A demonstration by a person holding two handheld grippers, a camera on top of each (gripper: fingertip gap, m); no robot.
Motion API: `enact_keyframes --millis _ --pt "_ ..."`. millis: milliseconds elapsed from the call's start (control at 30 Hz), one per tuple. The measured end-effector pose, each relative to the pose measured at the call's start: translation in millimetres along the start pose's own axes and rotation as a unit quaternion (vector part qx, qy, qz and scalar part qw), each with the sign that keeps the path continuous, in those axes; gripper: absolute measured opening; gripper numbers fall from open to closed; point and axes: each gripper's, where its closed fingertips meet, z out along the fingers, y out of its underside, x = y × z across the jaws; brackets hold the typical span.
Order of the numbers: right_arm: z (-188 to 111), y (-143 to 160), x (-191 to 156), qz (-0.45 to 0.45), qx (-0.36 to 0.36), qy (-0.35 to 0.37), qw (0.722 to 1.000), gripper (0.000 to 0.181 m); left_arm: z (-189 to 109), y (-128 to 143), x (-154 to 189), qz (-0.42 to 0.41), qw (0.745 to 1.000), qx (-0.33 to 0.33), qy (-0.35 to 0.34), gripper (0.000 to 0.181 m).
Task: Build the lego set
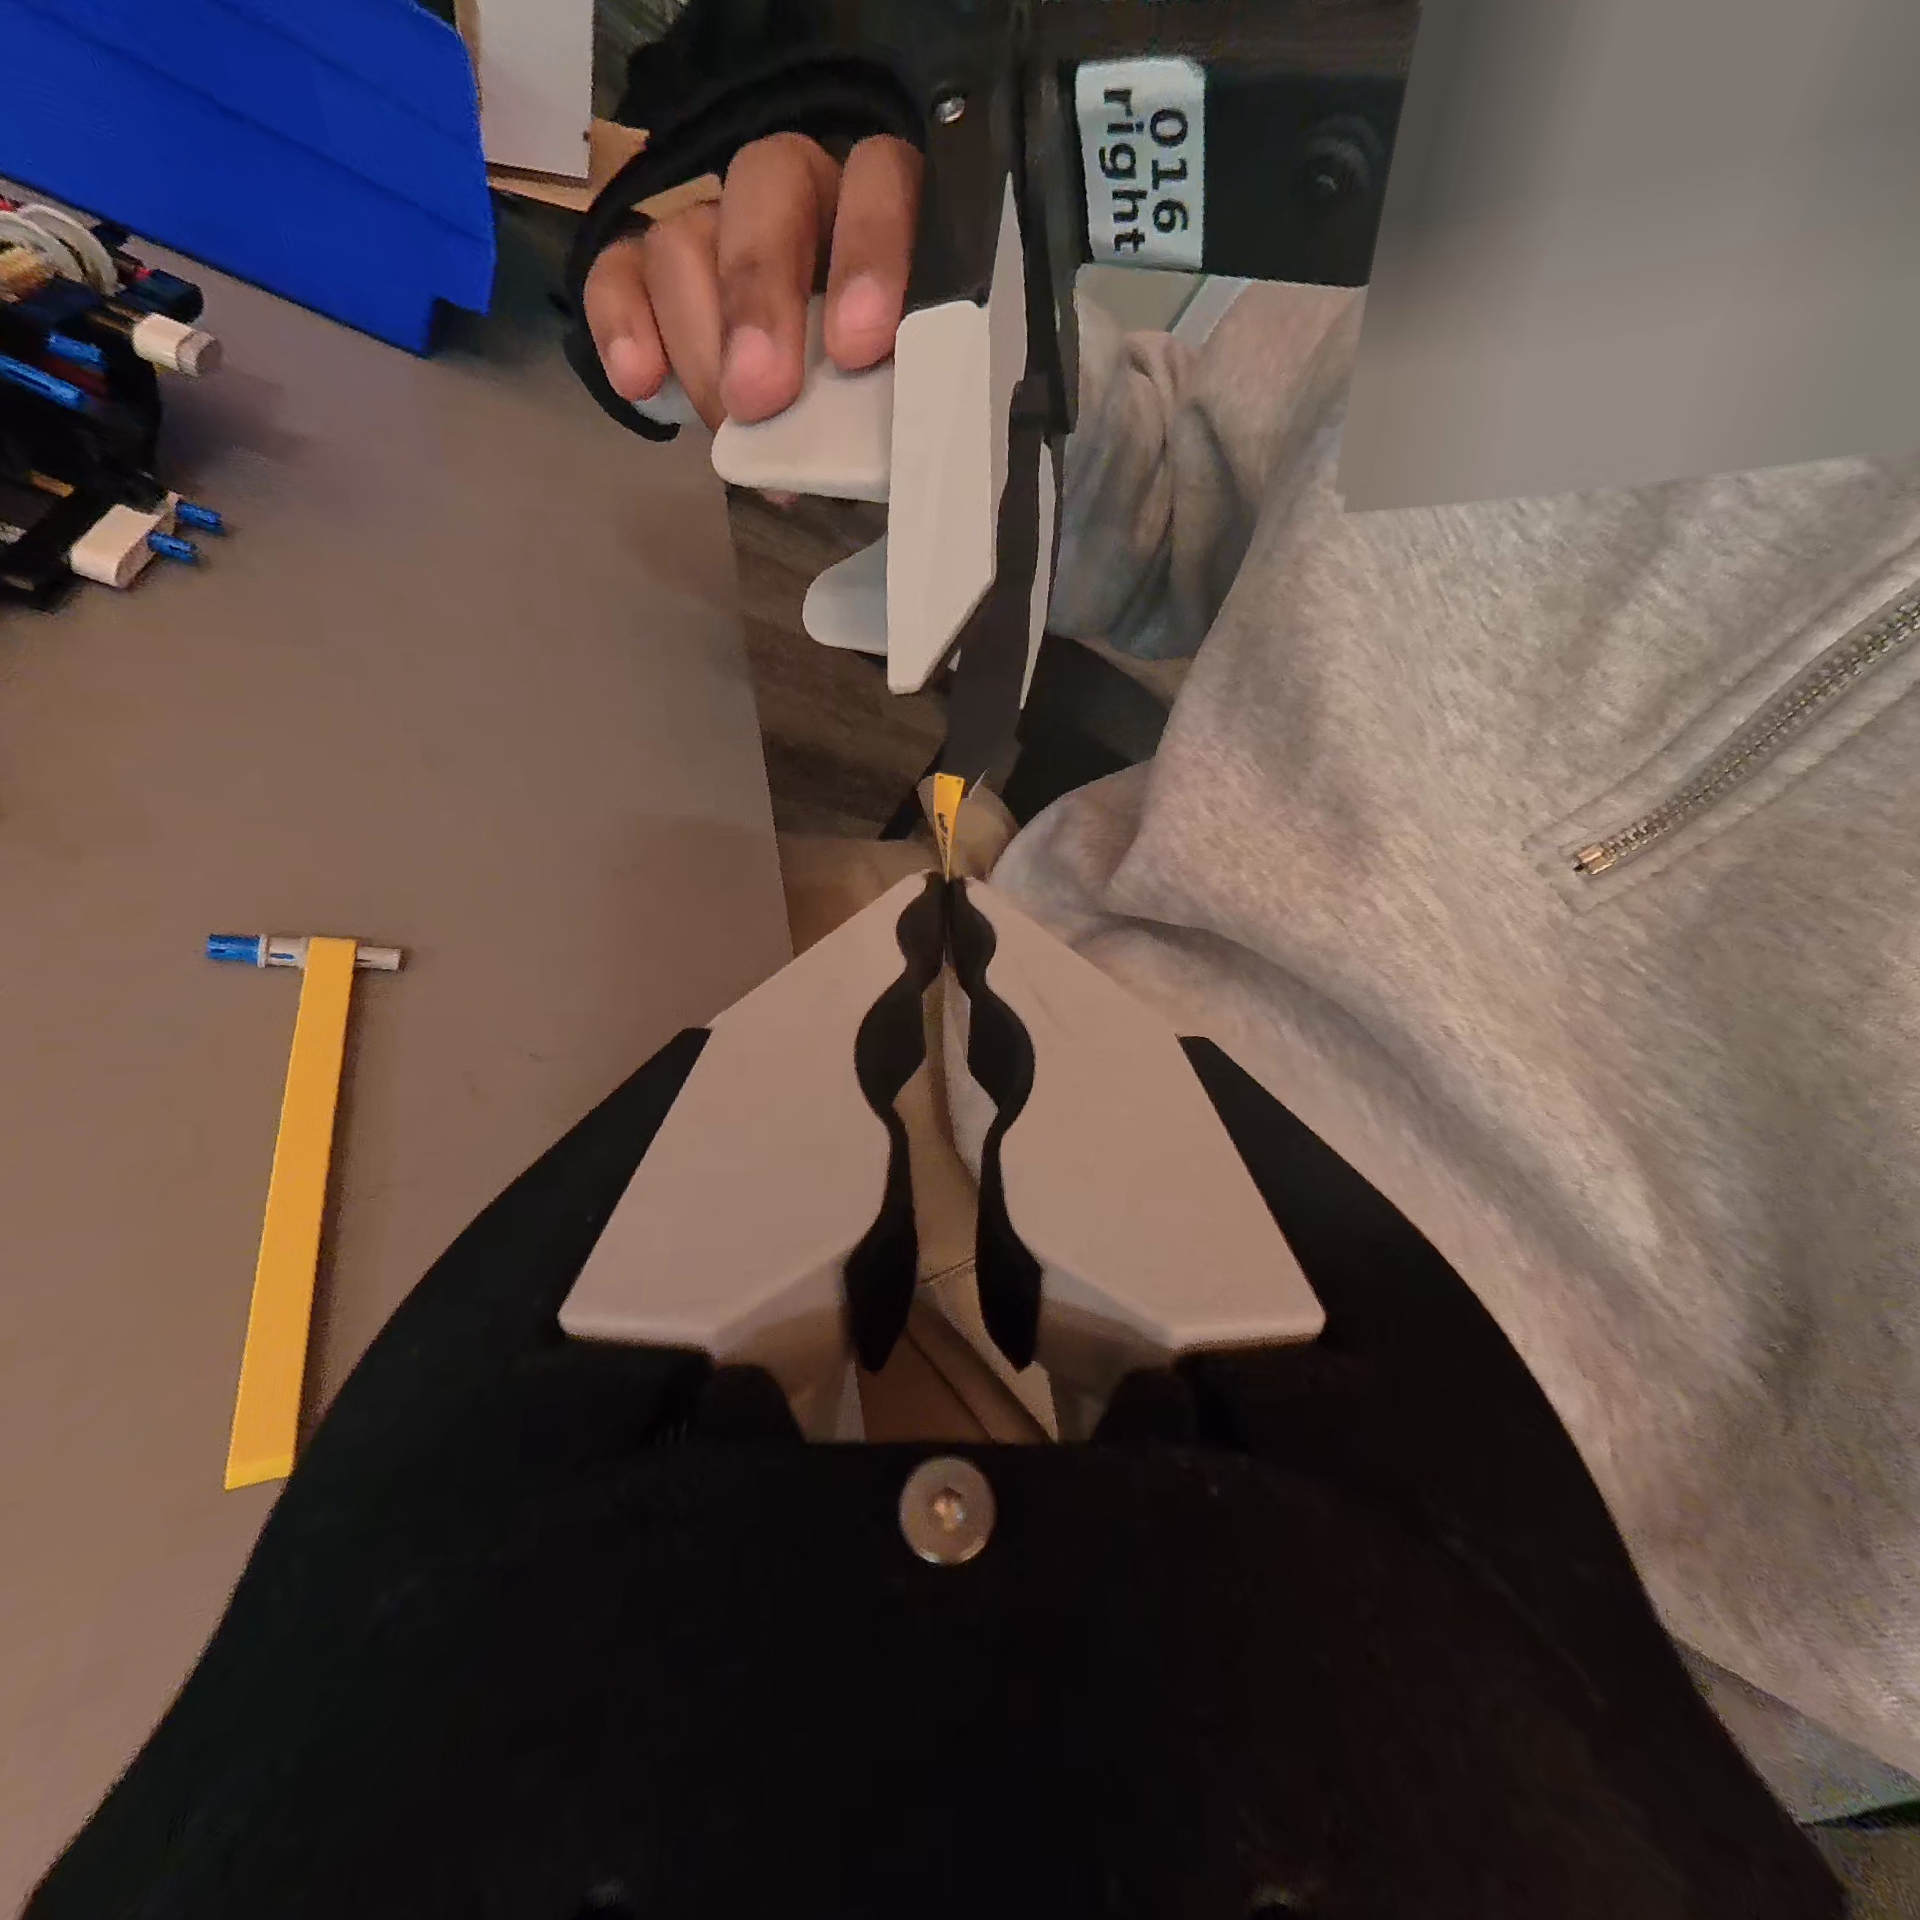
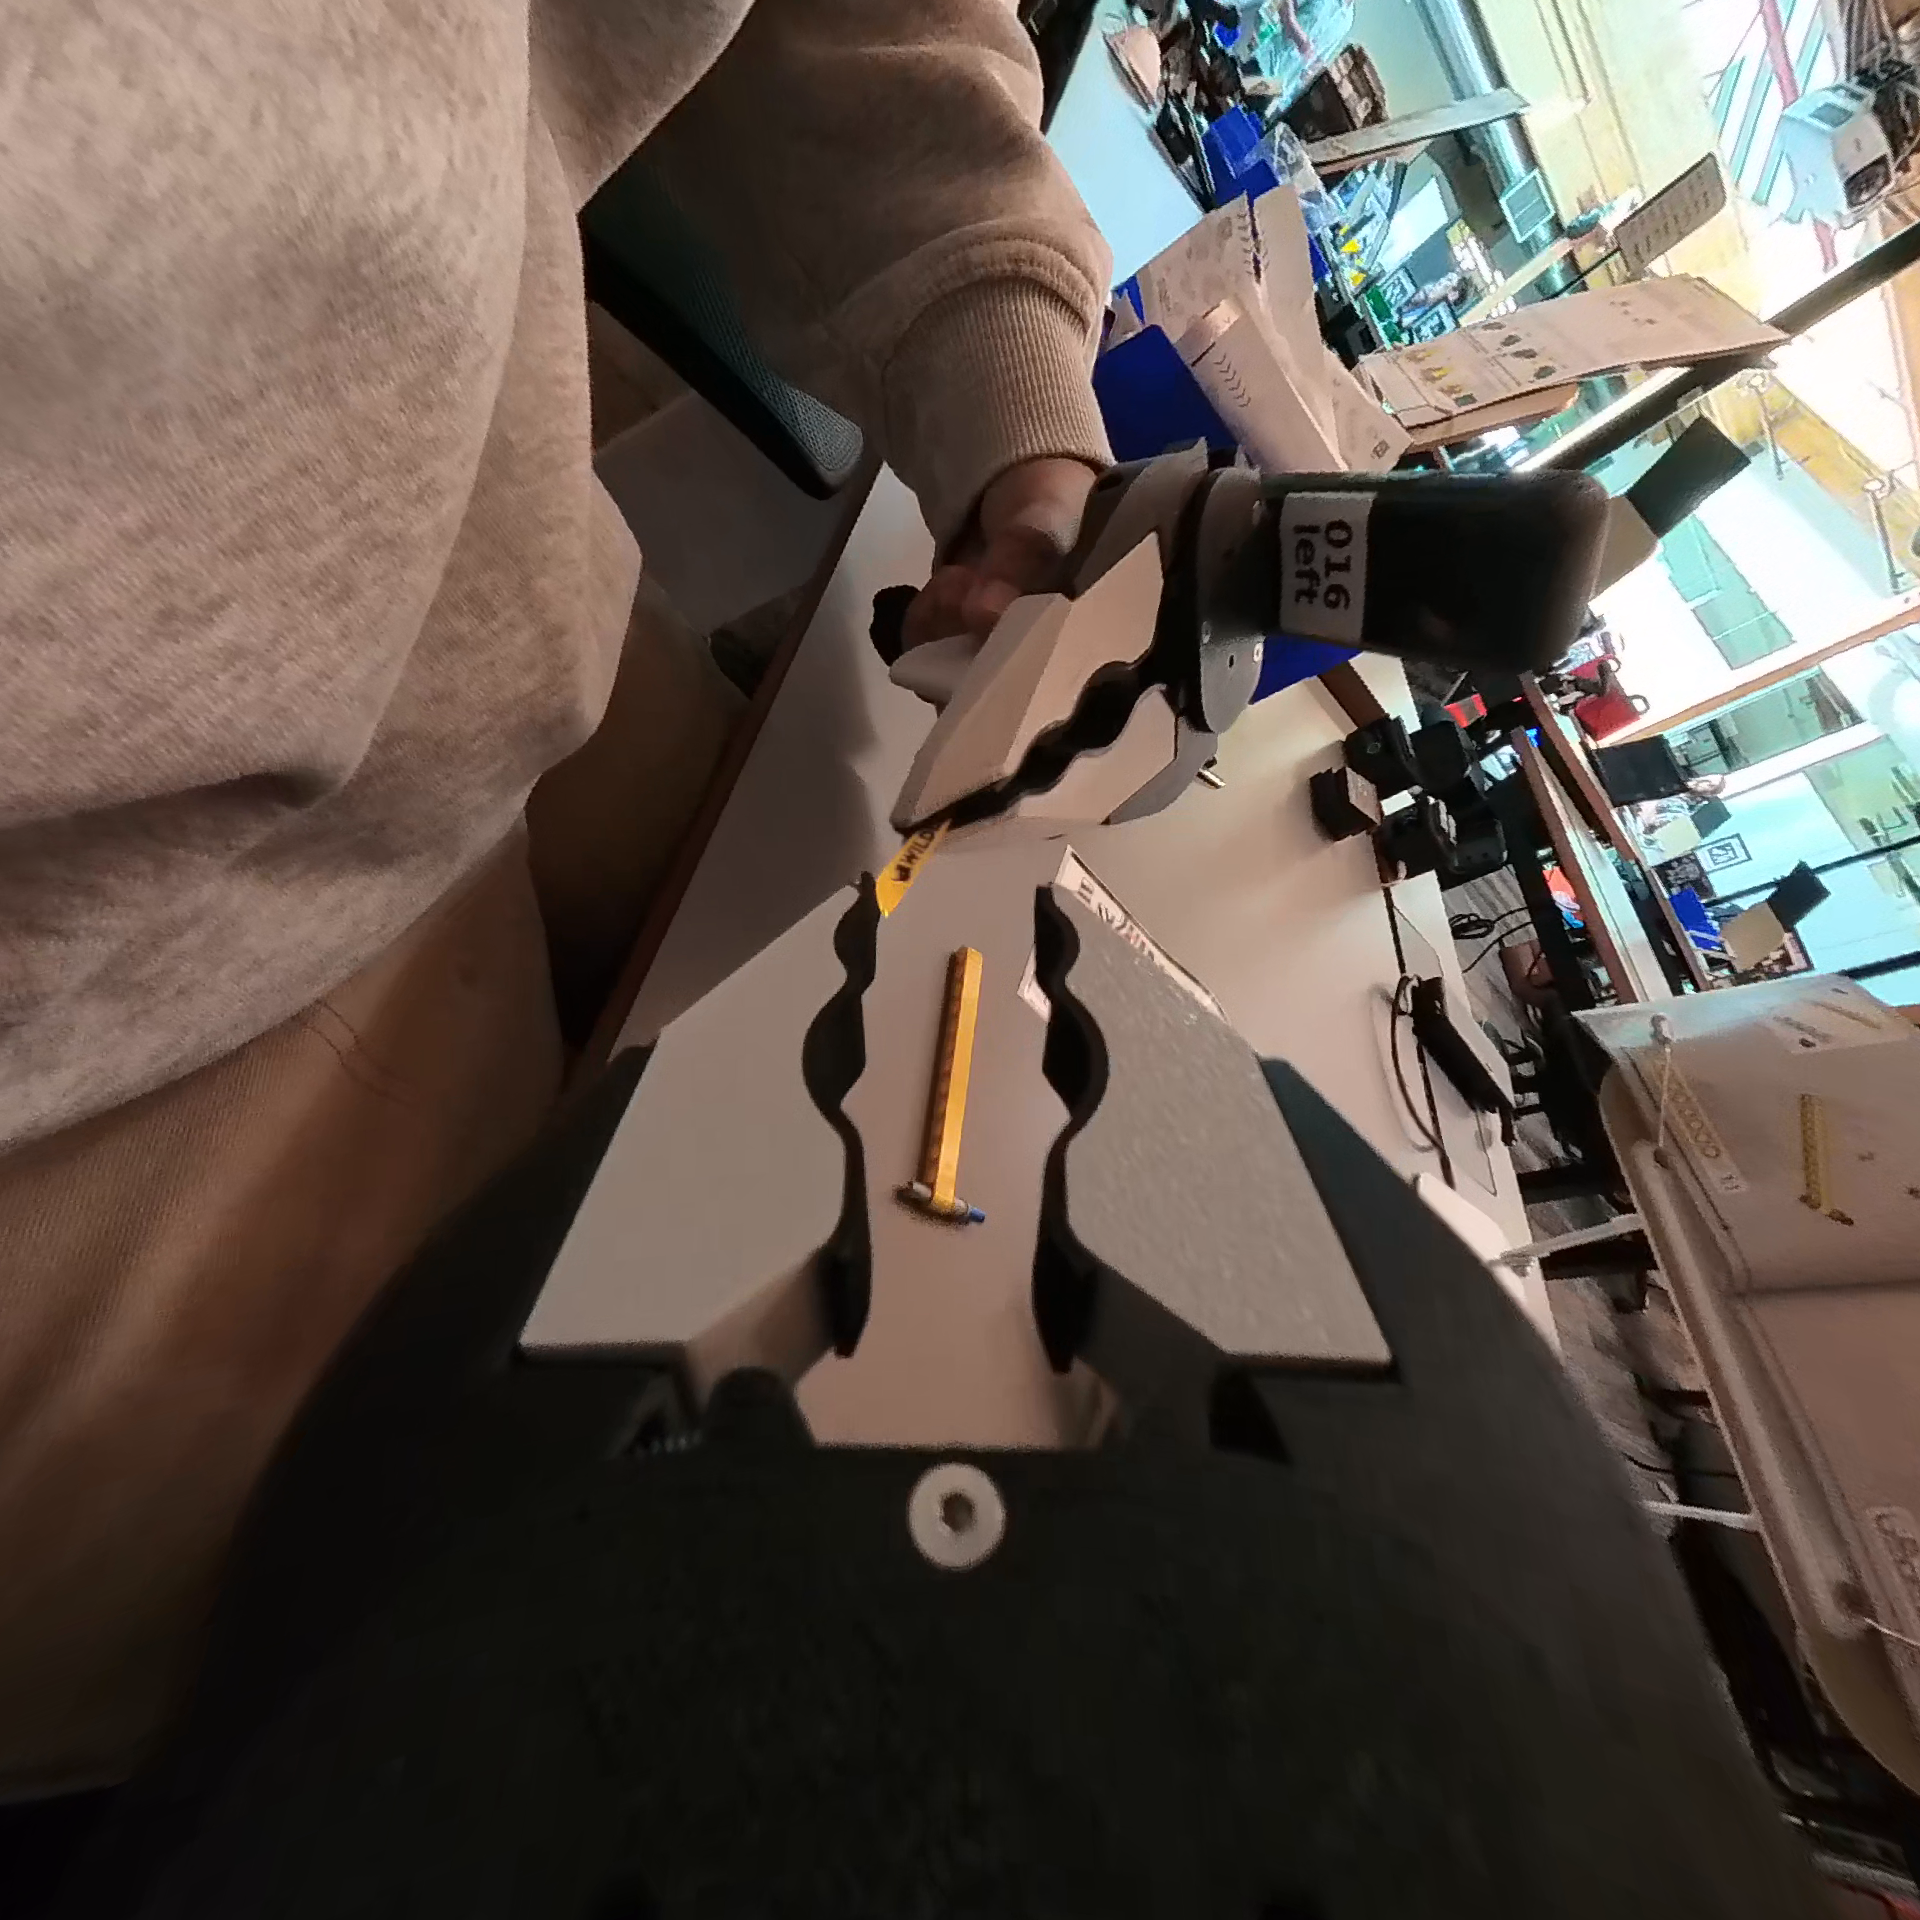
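While yellow sticker (image 1: 944, 808) sits pinched, left hand-held gripper (image 1: 948, 883) grips.

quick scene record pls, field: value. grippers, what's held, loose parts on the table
left gripper: shut on small yellow sticker, pinched at the fingertips
right gripper: open, holding nothing, one fingertip close beside the sticker
yellow beam: flat on the grey table, free of both grippers, grey-and-blue pin through one end
partial build: black, with blue pins, at the table's far left
blue bin: behind the build
not settled: whether the right fingertip touches the sticker
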Motion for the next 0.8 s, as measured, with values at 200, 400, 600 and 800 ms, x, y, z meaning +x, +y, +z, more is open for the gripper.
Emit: enact_keyframes --millis 200,400,600,800 --pt "-2.9 4.3 2.2 -0.008 -0.004 0.010 1.000 0.027 -2.0 -4.3 -3.9 -0.060 0.998 0.024 0.009 0.000" --pt "-3.4 7.3 2.1 -0.030 -0.015 0.016 0.999 0.027 -6.9 -11.0 -6.0 -0.140 0.987 0.063 0.037 0.000" --pt "-4.5 14.7 4.1 -0.056 -0.035 0.028 0.997 0.030 -13.0 -22.6 -10.6 -0.204 0.971 0.111 0.052 0.000" --pt "-6.2 27.2 6.6 -0.071 -0.061 0.044 0.995 0.032 -17.8 -21.9 -32.5 -0.248 0.959 0.137 -0.016 0.000"
